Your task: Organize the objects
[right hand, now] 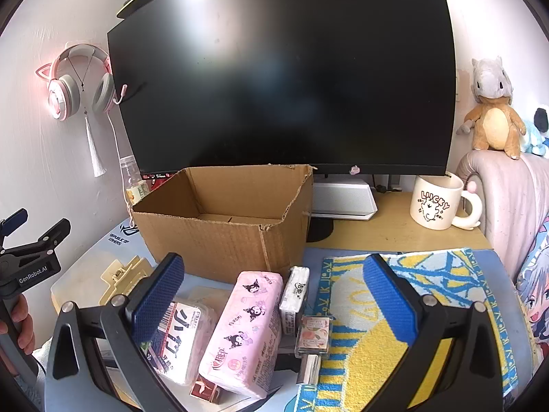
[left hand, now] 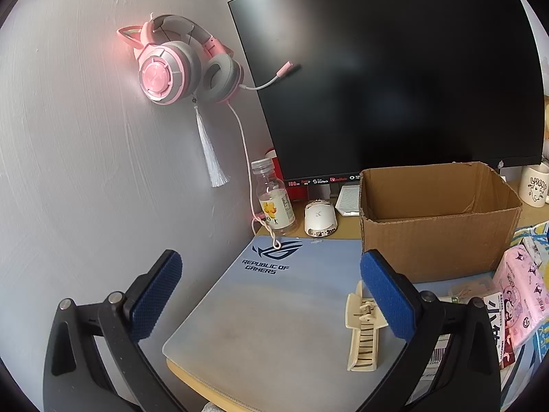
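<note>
An open, empty cardboard box (right hand: 226, 233) stands on the desk in front of the monitor; it also shows in the left wrist view (left hand: 435, 226). In front of it lie a pink Kuromi tissue pack (right hand: 243, 333), a white packet with black characters (right hand: 182, 340), a small white tissue packet (right hand: 294, 295), a small perfume bottle (right hand: 313, 338) and a cream hair claw clip (left hand: 363, 333). My right gripper (right hand: 274, 295) is open and empty above these items. My left gripper (left hand: 271, 295) is open and empty over the mouse pad, with the clip by its right finger.
A blue mouse pad (left hand: 260, 309) covers the desk's left part. A plastic bottle (left hand: 274, 199), a white mouse (left hand: 319, 218) and a black monitor (right hand: 284, 79) stand behind. Pink headphones (left hand: 178, 65) hang on the wall. A Lucky mug (right hand: 435, 202) and a yellow-blue towel (right hand: 377, 329) lie at right.
</note>
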Motion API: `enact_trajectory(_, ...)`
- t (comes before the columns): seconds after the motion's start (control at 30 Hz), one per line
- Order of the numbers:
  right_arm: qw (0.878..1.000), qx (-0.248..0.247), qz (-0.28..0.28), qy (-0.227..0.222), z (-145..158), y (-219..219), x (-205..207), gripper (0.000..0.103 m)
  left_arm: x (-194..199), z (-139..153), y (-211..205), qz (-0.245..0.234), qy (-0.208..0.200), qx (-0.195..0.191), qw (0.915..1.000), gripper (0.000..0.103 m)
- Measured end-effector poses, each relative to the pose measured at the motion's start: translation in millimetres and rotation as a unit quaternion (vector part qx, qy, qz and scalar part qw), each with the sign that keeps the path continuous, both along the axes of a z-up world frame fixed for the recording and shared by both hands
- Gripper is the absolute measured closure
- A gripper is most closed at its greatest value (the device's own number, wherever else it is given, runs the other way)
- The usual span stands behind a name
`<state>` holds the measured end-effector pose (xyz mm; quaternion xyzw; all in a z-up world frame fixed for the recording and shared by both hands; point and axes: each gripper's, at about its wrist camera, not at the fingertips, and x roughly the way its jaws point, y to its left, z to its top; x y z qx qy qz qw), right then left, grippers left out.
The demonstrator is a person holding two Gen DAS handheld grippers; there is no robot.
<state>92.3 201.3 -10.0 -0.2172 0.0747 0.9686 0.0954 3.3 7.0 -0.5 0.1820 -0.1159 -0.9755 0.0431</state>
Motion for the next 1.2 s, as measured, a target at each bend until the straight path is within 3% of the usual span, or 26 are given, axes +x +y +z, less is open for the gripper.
enact_trajectory(0.57,1.000,0.030,0.001,-0.002,-1.8,-5.6,-3.4,0.000,-1.4,0.6,-2.6,-0.001,-0.003,0.013,0.9999,0.000)
enact_trajectory(1.2,1.000,0.028,-0.002,-0.010,-4.5,-3.5,-5.4,0.000,-0.9,-0.7,-0.5,-0.004,-0.006,0.015,0.9999,0.000)
